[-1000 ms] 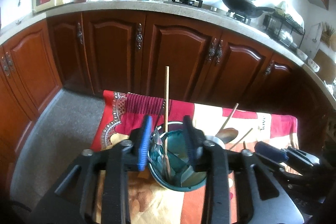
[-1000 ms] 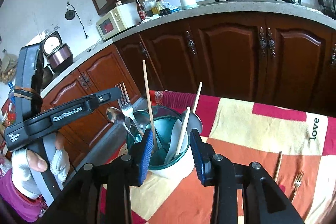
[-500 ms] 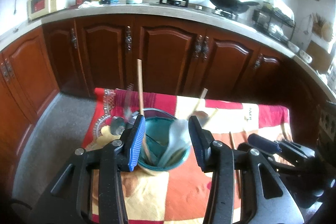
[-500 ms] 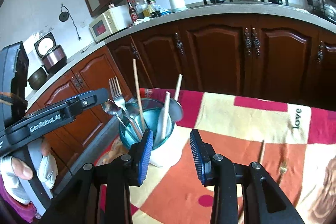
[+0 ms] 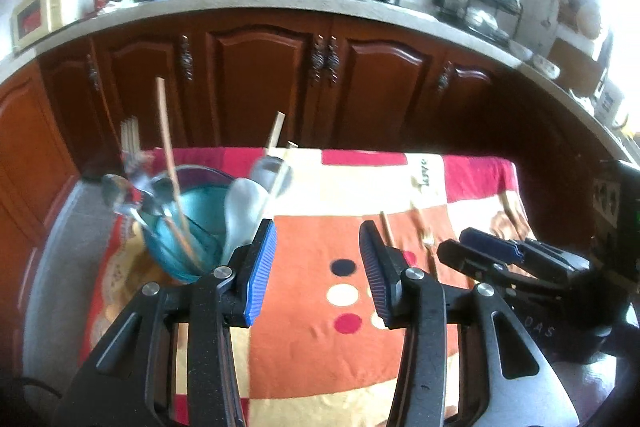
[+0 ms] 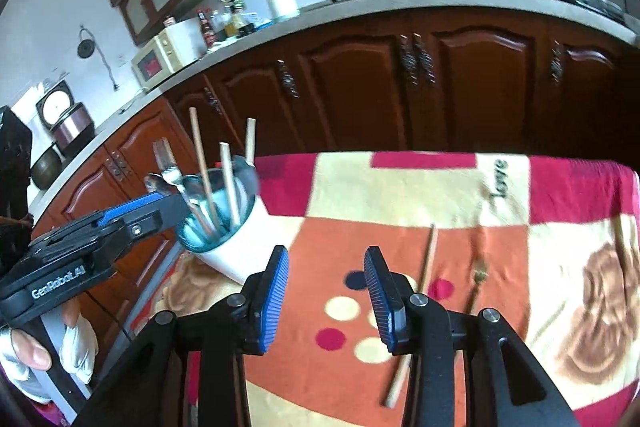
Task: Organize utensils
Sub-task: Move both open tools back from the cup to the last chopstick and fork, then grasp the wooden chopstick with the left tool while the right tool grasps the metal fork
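A teal-rimmed white utensil holder (image 6: 236,239) stands at the table's left end, also in the left wrist view (image 5: 188,227). It holds chopsticks, spoons and a fork. A loose chopstick (image 6: 416,287) and a small fork (image 6: 478,277) lie on the patterned cloth to its right; both show blurred in the left wrist view (image 5: 388,227). My left gripper (image 5: 316,263) is open and empty, to the right of the holder. My right gripper (image 6: 326,291) is open and empty above the cloth, left of the loose chopstick.
The table is covered by a red, orange and cream cloth (image 6: 400,195). Brown kitchen cabinets (image 6: 400,79) run behind it under a counter with a microwave (image 6: 160,57), pots and bottles. The floor (image 5: 52,267) drops off on the left.
Both grippers have pulled back and swung right, away from the holder. The left jaws, which were around the holder's rim, are now clear of it.
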`<action>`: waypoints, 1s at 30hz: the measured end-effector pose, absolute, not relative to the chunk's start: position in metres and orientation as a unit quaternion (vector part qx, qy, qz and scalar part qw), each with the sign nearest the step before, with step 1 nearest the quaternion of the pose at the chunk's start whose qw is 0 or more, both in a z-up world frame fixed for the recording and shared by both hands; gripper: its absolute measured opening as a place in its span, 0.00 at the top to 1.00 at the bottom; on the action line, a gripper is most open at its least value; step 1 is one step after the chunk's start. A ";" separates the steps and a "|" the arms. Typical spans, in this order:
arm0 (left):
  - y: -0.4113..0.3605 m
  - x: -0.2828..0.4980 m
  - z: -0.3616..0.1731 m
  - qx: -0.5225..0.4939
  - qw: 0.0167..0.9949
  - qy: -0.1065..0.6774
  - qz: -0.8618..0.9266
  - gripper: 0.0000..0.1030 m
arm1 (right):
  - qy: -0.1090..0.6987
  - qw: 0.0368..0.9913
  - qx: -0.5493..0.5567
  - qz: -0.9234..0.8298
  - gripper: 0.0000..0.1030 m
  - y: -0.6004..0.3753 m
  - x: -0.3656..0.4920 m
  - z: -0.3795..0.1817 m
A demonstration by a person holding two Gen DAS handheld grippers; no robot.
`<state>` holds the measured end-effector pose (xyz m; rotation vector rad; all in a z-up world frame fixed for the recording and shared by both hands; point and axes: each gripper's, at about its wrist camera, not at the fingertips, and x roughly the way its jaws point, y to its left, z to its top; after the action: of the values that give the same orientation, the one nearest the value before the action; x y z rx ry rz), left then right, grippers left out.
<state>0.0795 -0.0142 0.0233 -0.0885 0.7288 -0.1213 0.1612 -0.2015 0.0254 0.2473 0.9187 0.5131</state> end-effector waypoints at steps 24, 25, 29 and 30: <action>-0.082 0.136 -0.067 -0.058 0.878 0.459 -0.119 0.59 | 0.527 0.823 0.151 0.150 0.69 -0.285 0.234 -0.118; -0.083 0.140 -0.070 -0.062 0.876 0.462 -0.122 0.59 | 0.529 0.820 0.150 0.158 0.69 -0.286 0.241 -0.124; -0.092 0.159 -0.082 -0.082 0.862 0.480 -0.138 0.59 | 0.532 0.815 0.144 0.178 0.69 -0.295 0.255 -0.141; -0.094 0.163 -0.084 -0.086 0.859 0.484 -0.140 0.58 | 0.533 0.812 0.148 0.186 0.69 -0.298 0.257 -0.145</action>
<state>0.1627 -0.0945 -0.0839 -0.1815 1.0161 -0.2941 0.2570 -0.2976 -0.1455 0.3163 1.1378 0.3970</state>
